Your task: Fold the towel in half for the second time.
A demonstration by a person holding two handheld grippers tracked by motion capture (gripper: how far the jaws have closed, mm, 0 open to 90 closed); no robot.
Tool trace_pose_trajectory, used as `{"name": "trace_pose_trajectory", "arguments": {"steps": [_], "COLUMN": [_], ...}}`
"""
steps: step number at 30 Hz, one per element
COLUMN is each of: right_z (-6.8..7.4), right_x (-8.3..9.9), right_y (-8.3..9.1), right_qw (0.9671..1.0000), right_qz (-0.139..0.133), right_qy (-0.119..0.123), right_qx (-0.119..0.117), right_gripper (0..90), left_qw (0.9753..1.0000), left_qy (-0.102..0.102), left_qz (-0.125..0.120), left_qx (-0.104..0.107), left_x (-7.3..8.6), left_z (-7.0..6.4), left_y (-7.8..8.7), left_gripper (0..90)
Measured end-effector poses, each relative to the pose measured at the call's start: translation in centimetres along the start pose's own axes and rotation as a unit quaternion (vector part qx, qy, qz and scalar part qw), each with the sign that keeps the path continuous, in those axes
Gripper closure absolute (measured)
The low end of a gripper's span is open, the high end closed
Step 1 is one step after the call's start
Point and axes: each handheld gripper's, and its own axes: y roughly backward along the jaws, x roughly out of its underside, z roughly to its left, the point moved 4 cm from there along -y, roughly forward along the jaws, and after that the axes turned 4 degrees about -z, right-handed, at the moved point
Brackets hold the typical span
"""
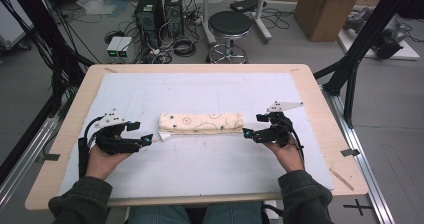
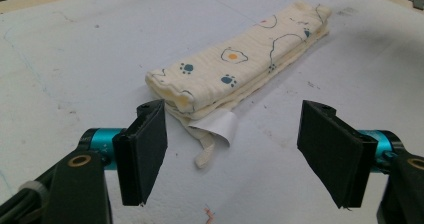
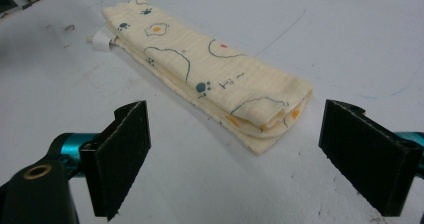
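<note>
I am working over a wooden table (image 1: 75, 114) covered by a white mat (image 1: 200, 164). A cream cloth printed with paw marks and fried eggs (image 1: 201, 122) is lying folded into a long strip at the mat's middle, between my two claws. My left gripper (image 1: 148, 140) is sitting released, jaws wide apart, just short of the white label (image 2: 220, 126) sticking out at that end. My right gripper (image 1: 247, 133) is likewise gaping, empty, near the cloth's other end.
</note>
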Motion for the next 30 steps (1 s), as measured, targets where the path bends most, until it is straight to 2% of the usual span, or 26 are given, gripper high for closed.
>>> {"name": "trace_pose_trajectory", "arguments": {"steps": [6,19,30], "right_z": [0.2,0.5,0.6], "right_x": [0.7,2.1,3.6], "right_y": [0.4,0.9,1.7], "right_qw": [1.0,1.0,0.9999], "right_qz": [0.002,0.003,0.007], "right_qy": [0.002,0.006,0.003], "right_qx": [0.002,0.003,0.008], "right_gripper": [12.4,12.4,12.4], "left_qw": [1.0,1.0,1.0], "left_qy": [0.003,-0.006,-0.002], "left_qz": [-0.002,0.004,0.006], "left_qx": [0.001,-0.002,-0.005], "left_x": [0.3,1.3,2.3], "left_z": [-0.3,-0.9,-1.2], "left_y": [0.3,1.0,1.4], "left_gripper": [28.0,27.3,27.2]}}
